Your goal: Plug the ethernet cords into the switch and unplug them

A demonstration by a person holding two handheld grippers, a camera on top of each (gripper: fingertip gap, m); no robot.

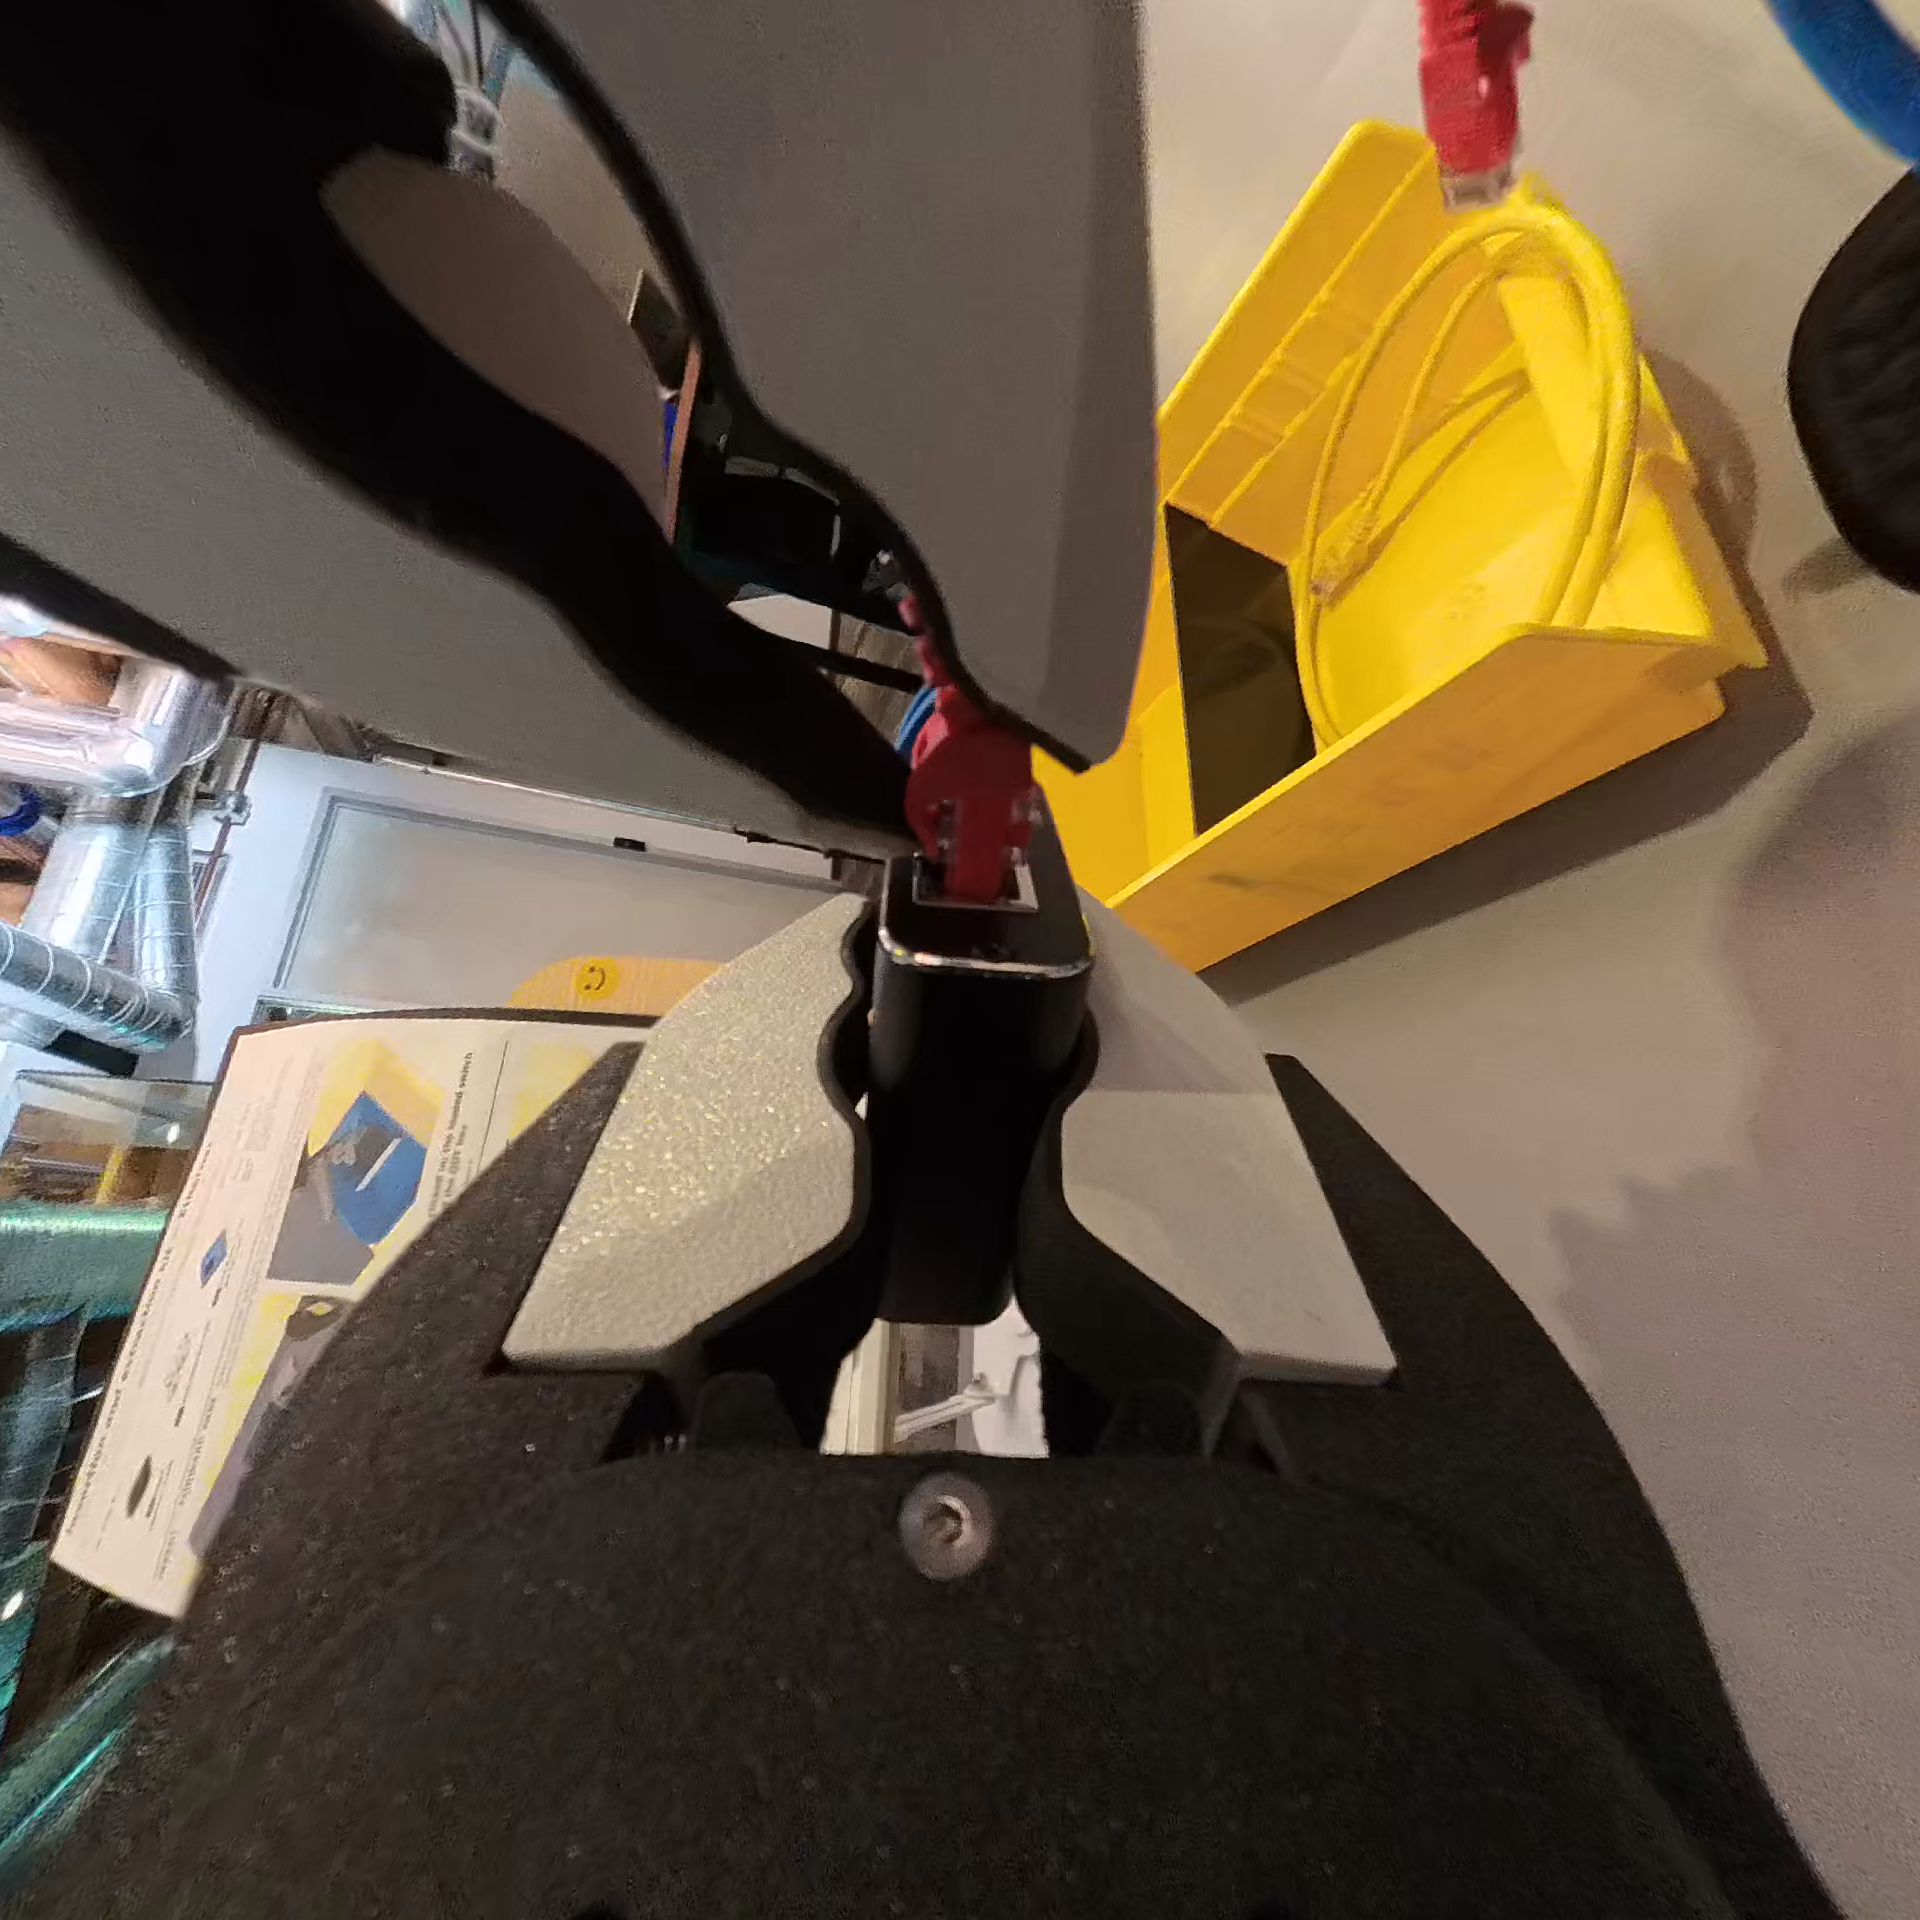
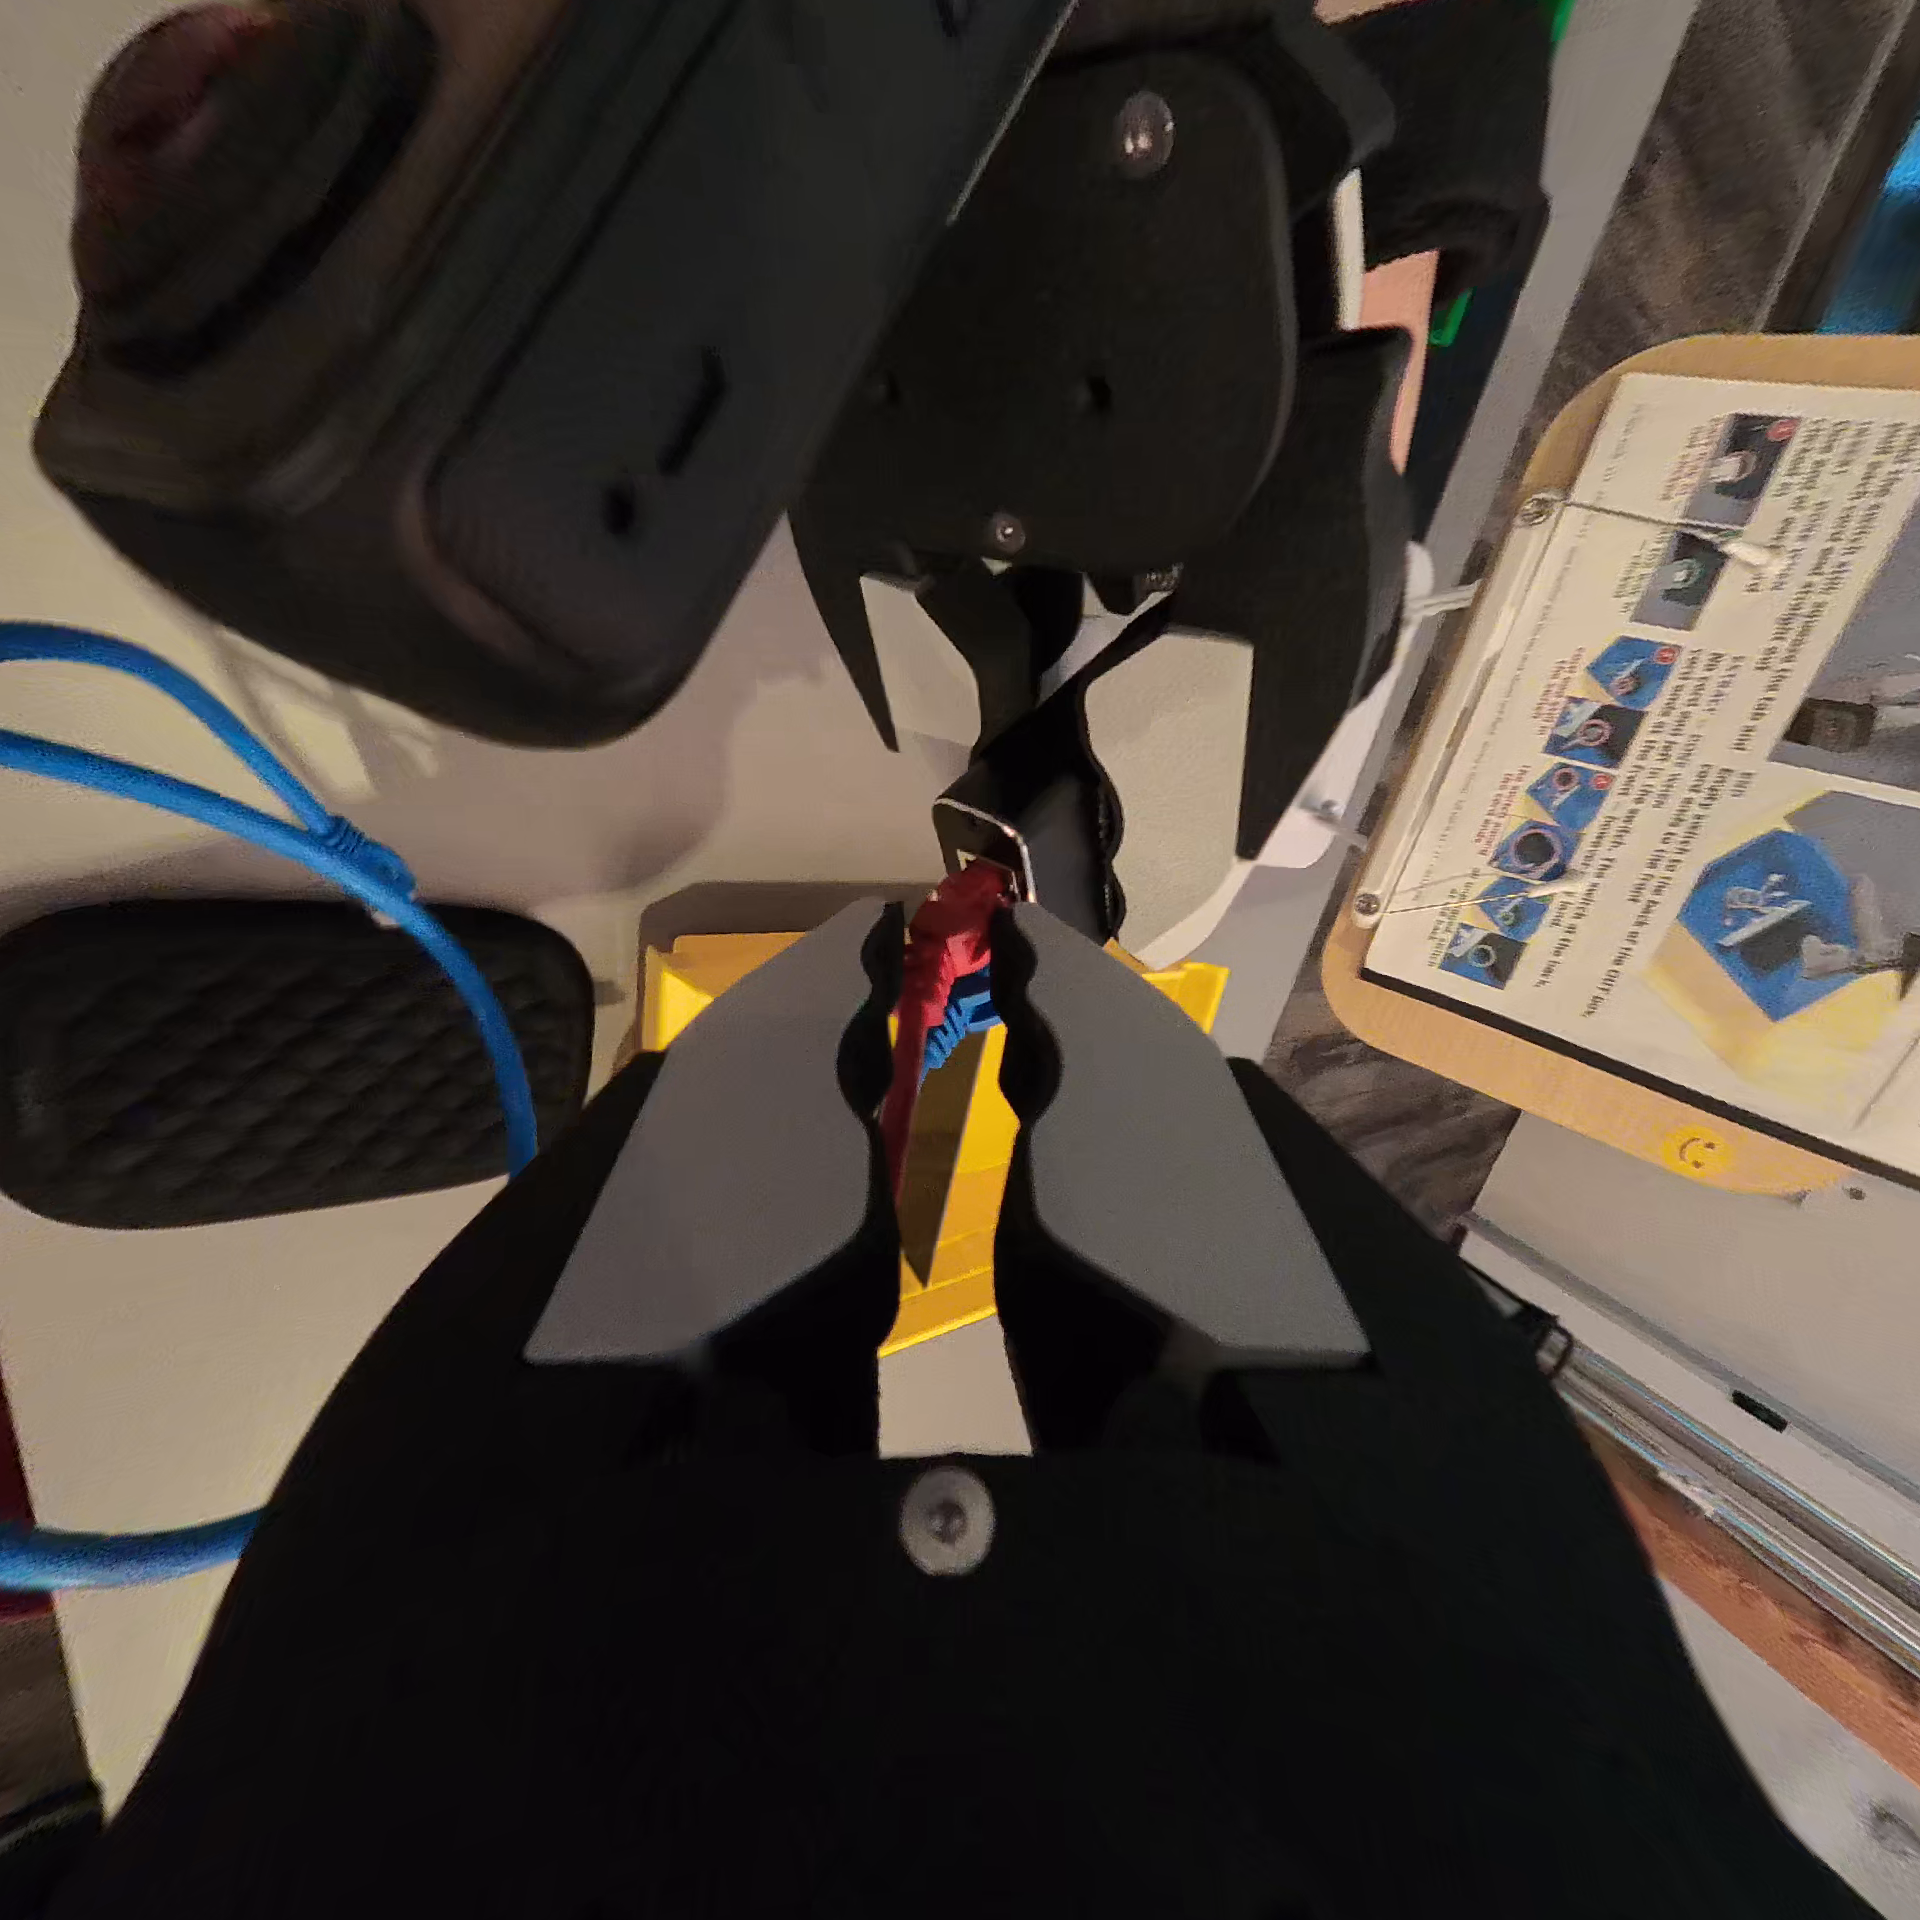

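My left gripper (image 1: 971, 997) is shut on the small black switch (image 1: 966, 1122), held end-on with its port side facing away. A red ethernet plug (image 1: 971, 831) has its tip in a port; how deep it sits is unclear. My right gripper (image 2: 945, 935) is shut on that red plug's boot (image 2: 935, 966), just short of the switch (image 2: 987, 836). A blue boot (image 2: 958, 1023) shows beside the red one between the fingers; I cannot tell if it is gripped. In the left wrist view the right gripper (image 1: 961, 743) comes in from above.
A yellow bin (image 1: 1403, 790) holds a coiled yellow cable (image 1: 1507, 416). The red cord's other plug (image 1: 1470, 104) hangs above it. A blue cable (image 2: 312, 821) loops at the left over a black padded thing (image 2: 260, 1060). An instruction sheet on a wooden board (image 2: 1662, 779) stands at the right. My right fingertips sit around 6 cm from my left ones.
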